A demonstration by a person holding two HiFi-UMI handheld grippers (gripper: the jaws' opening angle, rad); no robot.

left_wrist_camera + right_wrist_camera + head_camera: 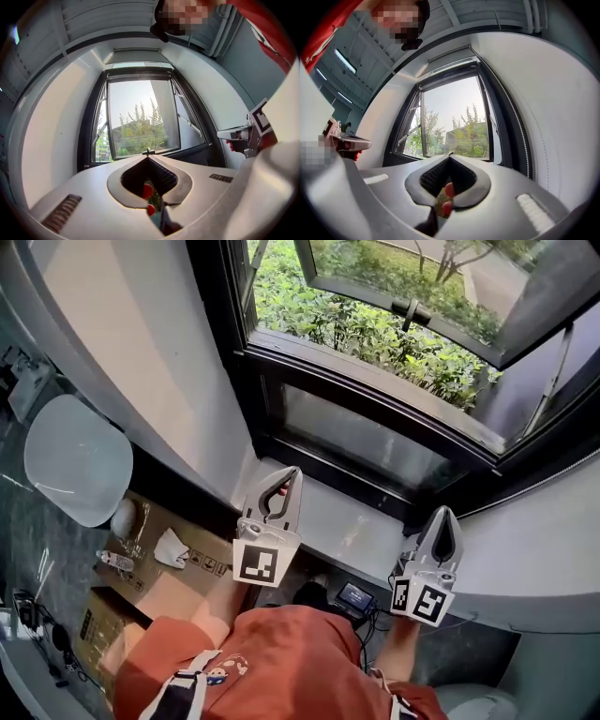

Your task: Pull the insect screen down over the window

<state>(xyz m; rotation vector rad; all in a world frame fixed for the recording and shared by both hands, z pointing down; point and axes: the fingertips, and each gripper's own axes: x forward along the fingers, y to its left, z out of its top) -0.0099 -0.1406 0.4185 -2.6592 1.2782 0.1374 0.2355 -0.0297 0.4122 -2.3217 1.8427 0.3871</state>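
Left gripper (287, 474), right gripper (445, 514), jaws together, near windowsill (352, 521); cardboard box (155, 577) at left.

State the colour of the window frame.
The window frame is black, clearest in the head view.

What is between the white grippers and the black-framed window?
Only the bare pale window sill, in the head view. The left gripper and right gripper hang short of the black-framed window.

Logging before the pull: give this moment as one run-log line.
left gripper: shut, empty | right gripper: shut, empty | window sash: swung open outward | insect screen: not over opening
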